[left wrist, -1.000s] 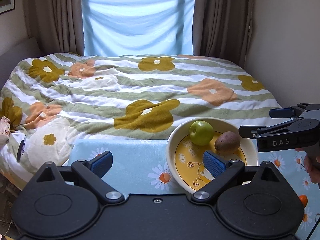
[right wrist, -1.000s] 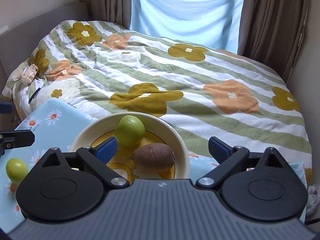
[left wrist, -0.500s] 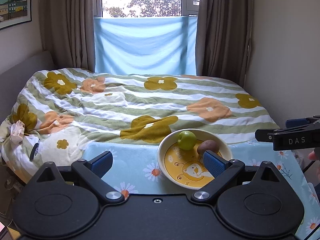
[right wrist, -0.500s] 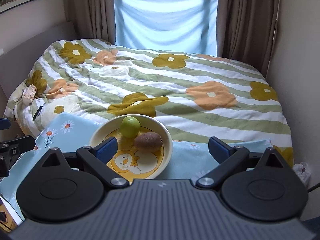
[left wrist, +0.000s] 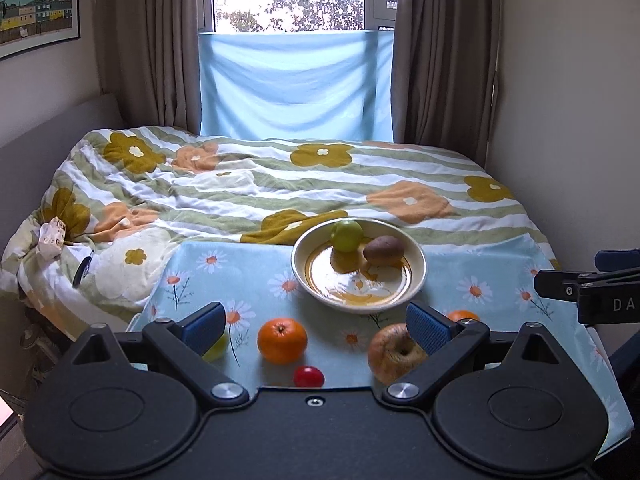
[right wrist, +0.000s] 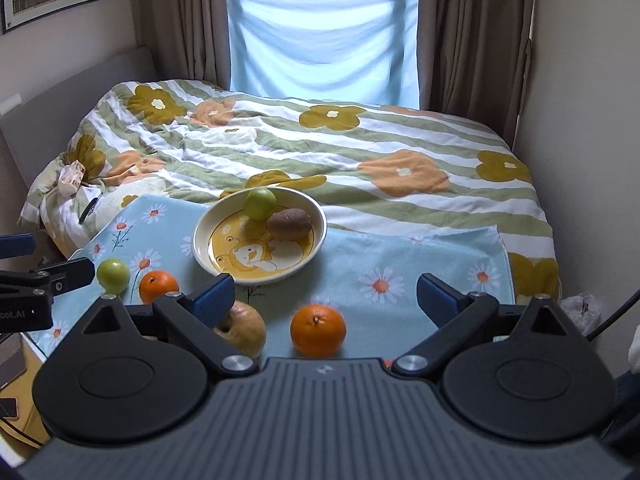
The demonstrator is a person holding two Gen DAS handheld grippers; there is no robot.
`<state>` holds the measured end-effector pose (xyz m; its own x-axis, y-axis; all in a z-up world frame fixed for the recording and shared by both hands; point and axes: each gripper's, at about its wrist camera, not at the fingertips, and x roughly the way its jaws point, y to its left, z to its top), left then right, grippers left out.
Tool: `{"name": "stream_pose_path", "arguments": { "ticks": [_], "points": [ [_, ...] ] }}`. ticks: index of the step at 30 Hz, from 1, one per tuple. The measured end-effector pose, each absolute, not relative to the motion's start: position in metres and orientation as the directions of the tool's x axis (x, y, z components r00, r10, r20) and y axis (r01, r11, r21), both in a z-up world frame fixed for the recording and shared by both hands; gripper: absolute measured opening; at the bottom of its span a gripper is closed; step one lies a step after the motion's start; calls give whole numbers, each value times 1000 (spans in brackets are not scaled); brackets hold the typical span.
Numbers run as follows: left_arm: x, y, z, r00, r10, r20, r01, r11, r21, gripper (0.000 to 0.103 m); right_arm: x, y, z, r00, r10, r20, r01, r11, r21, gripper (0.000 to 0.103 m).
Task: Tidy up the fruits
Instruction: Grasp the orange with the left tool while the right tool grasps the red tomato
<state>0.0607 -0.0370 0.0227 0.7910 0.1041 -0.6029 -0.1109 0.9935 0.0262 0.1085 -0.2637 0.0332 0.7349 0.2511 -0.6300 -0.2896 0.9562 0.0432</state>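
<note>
Left gripper (left wrist: 316,326) and right gripper (right wrist: 326,296): both spread wide, empty. Bowl (right wrist: 200,246) with green fruit (right wrist: 261,203) and kiwi (right wrist: 289,223) beyond them; loose orange (right wrist: 318,330) between the right fingers.

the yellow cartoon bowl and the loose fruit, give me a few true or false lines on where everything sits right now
1. The cream bowl with a yellow cartoon print holds two fruits. True.
2. A brown kiwi lies in the bowl beside a green apple. True.
3. Both round oranges are in the bowl. False: one orange and the other orange lie on the daisy cloth.
4. The right gripper grips an orange. False: its fingers are open, empty.
</note>
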Motion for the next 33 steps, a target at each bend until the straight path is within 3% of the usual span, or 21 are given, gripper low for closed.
{"name": "stream_pose_path", "arguments": {
  "ticks": [16, 22, 26, 33],
  "points": [
    [36, -76, -49, 677, -7, -736, 38, 999, 25, 92, 48, -297, -40, 642, 123, -757, -155, 987, 29, 103],
    [40, -81, -80, 627, -27, -779, 86, 996, 34, 76, 43, -300, -67, 599, 93, -795, -110, 993, 33, 103],
    [45, -83, -93, 607, -44, -794, 110, 993, 29, 74, 41, -299, -78, 580, 91, -809, -89, 995, 48, 103],
    [58, -80, -113, 574, -52, -817, 114, 993, 17, 59, 40, -294, -88, 560, 86, -824, -73, 996, 54, 103]
  ]
}}
